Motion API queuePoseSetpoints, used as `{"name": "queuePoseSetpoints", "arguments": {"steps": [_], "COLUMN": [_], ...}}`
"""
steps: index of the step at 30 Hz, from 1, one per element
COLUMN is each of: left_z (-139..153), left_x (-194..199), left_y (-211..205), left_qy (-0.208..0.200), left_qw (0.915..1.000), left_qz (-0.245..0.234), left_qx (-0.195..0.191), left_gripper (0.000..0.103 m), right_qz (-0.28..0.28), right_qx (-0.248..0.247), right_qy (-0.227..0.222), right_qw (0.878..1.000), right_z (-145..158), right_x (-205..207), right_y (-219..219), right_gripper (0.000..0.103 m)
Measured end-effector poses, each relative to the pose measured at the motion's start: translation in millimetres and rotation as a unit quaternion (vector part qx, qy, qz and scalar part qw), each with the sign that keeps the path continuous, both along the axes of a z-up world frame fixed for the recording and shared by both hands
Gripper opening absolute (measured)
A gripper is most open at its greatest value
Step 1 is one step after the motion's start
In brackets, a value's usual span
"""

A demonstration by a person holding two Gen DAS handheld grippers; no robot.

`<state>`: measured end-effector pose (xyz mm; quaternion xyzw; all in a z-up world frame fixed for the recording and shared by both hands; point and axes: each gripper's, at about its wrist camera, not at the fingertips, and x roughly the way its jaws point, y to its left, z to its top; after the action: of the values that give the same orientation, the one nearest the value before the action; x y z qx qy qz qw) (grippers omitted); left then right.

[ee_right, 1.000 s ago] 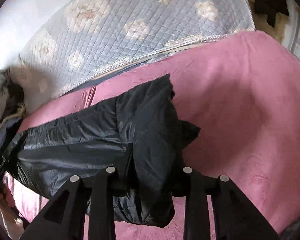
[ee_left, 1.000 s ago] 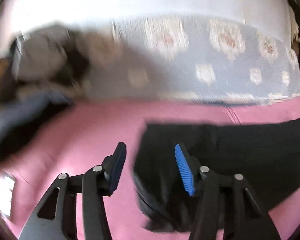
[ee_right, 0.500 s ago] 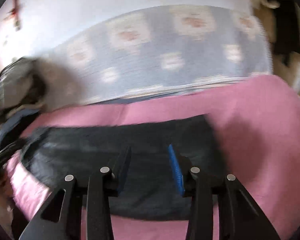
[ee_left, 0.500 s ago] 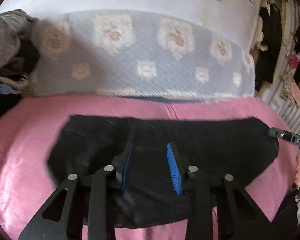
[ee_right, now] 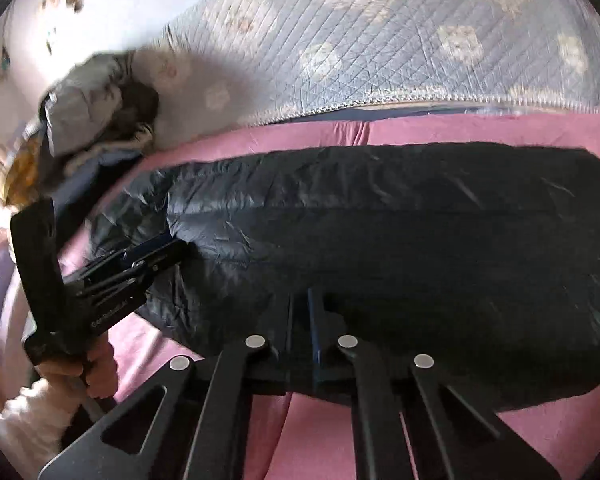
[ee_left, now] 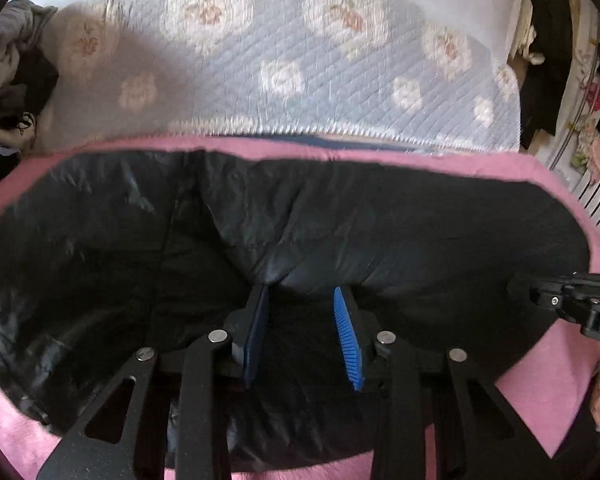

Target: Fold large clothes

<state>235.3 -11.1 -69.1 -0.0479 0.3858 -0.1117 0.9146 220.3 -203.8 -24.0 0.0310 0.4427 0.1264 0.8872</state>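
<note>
Fingers [ee_left: 342, 344] parted over jacket [ee_left: 380, 232]

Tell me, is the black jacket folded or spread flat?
Folded: the jacket lies as one long narrow band on the pink sheet, no sleeves sticking out.

The black jacket [ee_left: 380, 224] is thin, slightly glossy synthetic cloth, crinkled and stitched in padded channels, and it catches pale highlights along its creases. Under it the pink blanket [ee_right: 480, 130] looks soft, matt and a little fuzzy, while the pale blue quilt [ee_left: 340, 80] behind is matt cloth sewn in a diamond pattern with printed flowers. The left gripper [ee_left: 302, 336] is matt black plastic with shiny metal rivets and ribbed blue pads on its fingers [ee_left: 348, 344].
</note>
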Motion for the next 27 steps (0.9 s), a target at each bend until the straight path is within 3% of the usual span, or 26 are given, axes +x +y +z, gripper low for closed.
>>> {"name": "queuePoseSetpoints", "arguments": {"steps": [4,7,12,14,17,20,22,23,25,27], "left_z": [-11,-11,-15,-19,-19,-19,-21,-21,-21,-20], "left_x": [-3,-5,-7,-8,-8,-9,-9,-10,-10,-9], "left_y": [-3,-3,-5,-8,-13,-11,-13,-14,-16,-17], "left_qy": [-0.018,-0.015,-0.009,-0.012,-0.019,-0.017,-0.019,-0.021,-0.023,-0.023], "left_qw": [0.9993,0.9994,0.9994,0.9991,0.9985,0.9990,0.9989,0.9987,0.9987,0.9987], "left_qz": [-0.025,-0.026,-0.016,-0.014,-0.018,-0.030,-0.028,-0.028,-0.026,-0.025], "left_qx": [0.024,0.020,0.028,0.038,0.048,0.028,0.032,0.036,0.039,0.039], "left_gripper": [0.033,0.033,0.034,0.036,0.039,0.040,0.040,0.042,0.045,0.047], "right_qz": [0.004,-0.022,-0.055,-0.067,-0.075,-0.101,-0.092,-0.088,-0.102,-0.118], "right_qx": [0.001,-0.037,-0.007,-0.005,-0.043,-0.032,-0.050,-0.063,-0.043,-0.034], "right_qy": [0.035,0.077,0.124,0.119,0.097,0.141,0.132,0.131,0.149,0.126], "right_qw": [0.999,0.996,0.991,0.991,0.992,0.984,0.986,0.985,0.983,0.984], "right_z": [-20,-43,-57,-44,-32,-64,-70,-68,-57,-38], "right_x": [14,24,43,53,69,83,83,84,94,106], "right_y": [19,24,18,21,30,22,27,31,28,24], "right_gripper": [0.008,0.007,0.007,0.007,0.007,0.000,0.000,0.000,0.000,0.000]}}
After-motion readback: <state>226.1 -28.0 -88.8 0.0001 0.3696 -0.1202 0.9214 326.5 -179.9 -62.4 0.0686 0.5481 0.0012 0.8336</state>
